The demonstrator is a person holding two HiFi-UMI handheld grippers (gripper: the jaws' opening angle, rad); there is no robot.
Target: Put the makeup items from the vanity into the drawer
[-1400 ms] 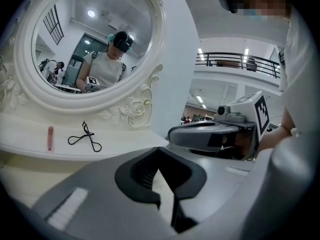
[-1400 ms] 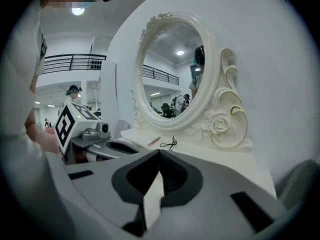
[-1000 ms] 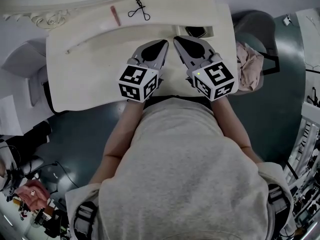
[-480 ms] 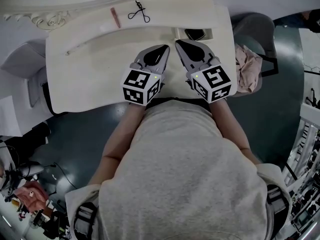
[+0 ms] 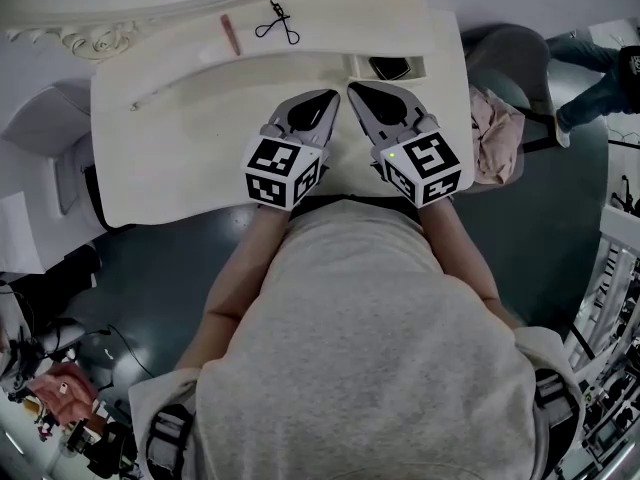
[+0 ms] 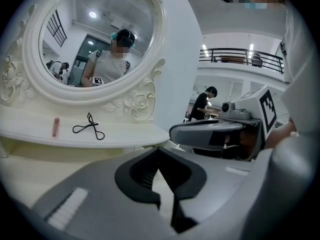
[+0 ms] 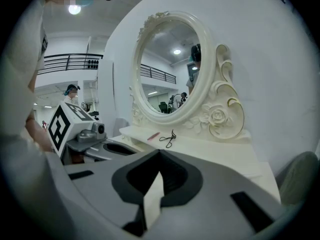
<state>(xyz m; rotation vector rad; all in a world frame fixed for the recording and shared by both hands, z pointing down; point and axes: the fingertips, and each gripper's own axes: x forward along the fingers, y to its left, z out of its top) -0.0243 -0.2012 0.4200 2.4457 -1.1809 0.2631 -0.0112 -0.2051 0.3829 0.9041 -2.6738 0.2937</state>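
Eyelash curler (image 5: 278, 20) and pink stick (image 5: 231, 32) lie on the vanity shelf (image 5: 350, 23), at 11 o'clock from both grippers (nothing stowed yet, judging by this). Left gripper (image 5: 331, 97) and right gripper (image 5: 353, 88) hover with jaws closed, empty.

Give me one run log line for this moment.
left gripper: shut, empty | right gripper: shut, empty | both over vanity top | eyelash curler, pink stick: on back shelf

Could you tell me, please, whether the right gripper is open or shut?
Shut: the right gripper has its jaw tips meeting, with nothing between them.
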